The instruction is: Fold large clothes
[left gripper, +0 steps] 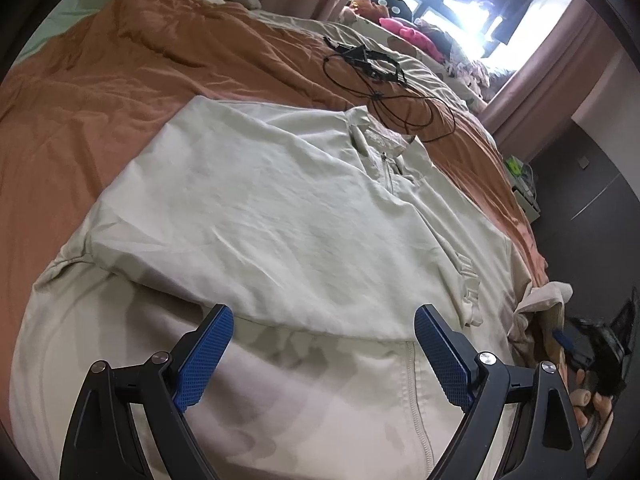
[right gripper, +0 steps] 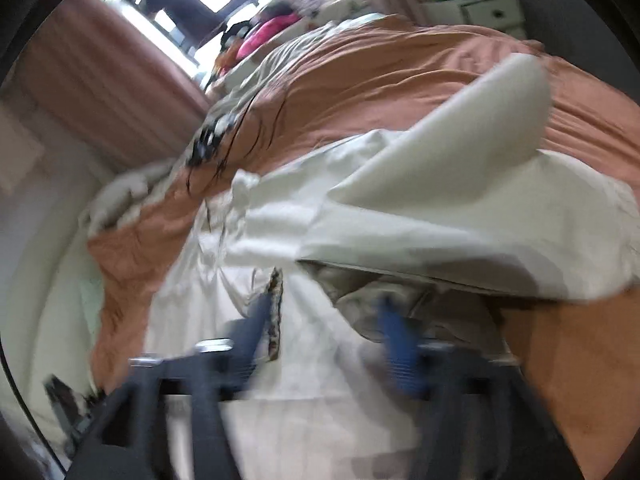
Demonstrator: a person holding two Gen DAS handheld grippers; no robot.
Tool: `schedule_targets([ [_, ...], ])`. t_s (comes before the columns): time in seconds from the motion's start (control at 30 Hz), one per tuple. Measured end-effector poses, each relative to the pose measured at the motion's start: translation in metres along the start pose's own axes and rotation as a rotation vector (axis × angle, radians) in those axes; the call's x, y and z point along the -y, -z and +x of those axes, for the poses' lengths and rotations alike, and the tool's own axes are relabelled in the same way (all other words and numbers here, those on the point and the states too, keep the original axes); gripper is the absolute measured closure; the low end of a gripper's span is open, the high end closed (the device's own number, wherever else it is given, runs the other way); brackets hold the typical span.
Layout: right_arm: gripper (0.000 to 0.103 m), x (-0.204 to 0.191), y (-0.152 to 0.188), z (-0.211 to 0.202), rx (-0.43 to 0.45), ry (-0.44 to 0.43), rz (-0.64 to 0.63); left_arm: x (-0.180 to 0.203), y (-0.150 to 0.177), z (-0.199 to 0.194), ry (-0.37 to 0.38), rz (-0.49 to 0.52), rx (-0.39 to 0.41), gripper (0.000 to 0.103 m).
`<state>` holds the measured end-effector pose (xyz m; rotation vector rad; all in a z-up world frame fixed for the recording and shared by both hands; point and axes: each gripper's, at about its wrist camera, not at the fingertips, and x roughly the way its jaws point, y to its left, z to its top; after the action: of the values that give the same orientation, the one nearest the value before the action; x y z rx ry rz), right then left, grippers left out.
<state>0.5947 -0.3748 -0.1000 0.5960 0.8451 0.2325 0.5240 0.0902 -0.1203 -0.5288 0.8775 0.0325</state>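
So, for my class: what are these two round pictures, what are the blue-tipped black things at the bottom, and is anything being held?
Each picture comes from a wide-angle camera on a hand-held claw, looking along its two fingers; a person works one in each hand. The left claw is open over a pale jacket, partly folded, on an orange bedcover. A black cable lies beyond. The right claw, blurred, looks open too, with nothing gripped.

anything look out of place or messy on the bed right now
Yes. A tangled black cable lies loose on the orange bedspread, just beyond the collar of the pale jacket. Also, one sleeve of the jacket is bunched at the edge of the bed instead of lying flat.
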Motion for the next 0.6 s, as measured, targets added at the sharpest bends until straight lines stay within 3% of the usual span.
schedule_targets([
  [0.23,0.026,0.071,0.015,-0.046,0.115,-0.018,0.334,-0.004,0.000,-0.002,-0.003,-0.013,0.010,0.010],
  [0.4,0.026,0.111,0.020,-0.032,0.148,-0.039,0.482,-0.006,0.000,0.001,-0.014,-0.003,0.030,0.010],
  [0.57,0.026,0.139,0.011,-0.010,0.153,0.140,0.542,-0.014,-0.002,0.012,-0.035,-0.010,0.001,0.010],
  [0.6,0.031,0.147,0.009,-0.008,0.177,0.179,0.547,-0.015,-0.002,0.011,-0.038,-0.012,0.003,0.010],
])
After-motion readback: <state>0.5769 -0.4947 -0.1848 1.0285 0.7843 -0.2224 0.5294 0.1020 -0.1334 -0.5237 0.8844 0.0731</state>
